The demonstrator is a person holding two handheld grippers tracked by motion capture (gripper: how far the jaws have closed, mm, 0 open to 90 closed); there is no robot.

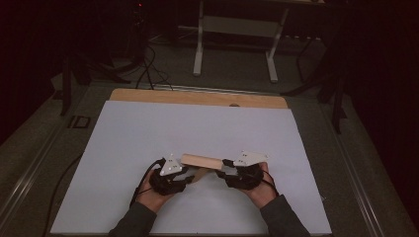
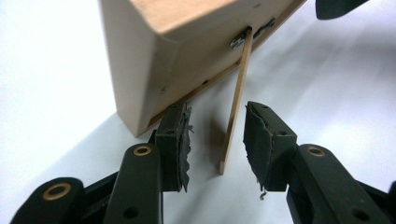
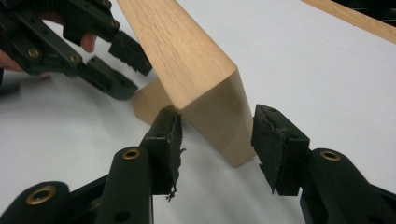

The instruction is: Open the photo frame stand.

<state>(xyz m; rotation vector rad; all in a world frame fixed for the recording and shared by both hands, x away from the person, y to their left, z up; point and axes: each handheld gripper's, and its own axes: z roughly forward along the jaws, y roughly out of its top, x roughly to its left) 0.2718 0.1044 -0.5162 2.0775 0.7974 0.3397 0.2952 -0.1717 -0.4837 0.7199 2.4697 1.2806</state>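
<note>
standing up a pale wooden picture frame (image 1: 200, 161) on the large white sheet covering the table (image 1: 148, 133), back toward the person, propped by its thin wooden easel leg (image 2: 235, 116) hinged at a small metal bracket near the top; judged to be the release step, frame already resting on its lower edge and the leg's foot. left gripper (image 2: 215, 140) with jaws apart, straddling the easel leg without pressing it: one worn foam pad (image 2: 183, 140) sits close beside the frame's lower back corner, the other clear of the leg on its far side (gap visible on both sides in the left gripper view). right gripper (image 3: 217, 140) likewise parted around the frame's end, a pad (image 3: 173, 140) close by the near corner of the wood, contact too fine to tell, the opposite pad well off the surface; holding nothing. seen from the high view, both hands low at the near half of the sheet, frame between them. next move probably calls for drawing both grippers straight back without brushing leg or corner, since a nudge to that slender leg could fold it and tip the frame
</note>
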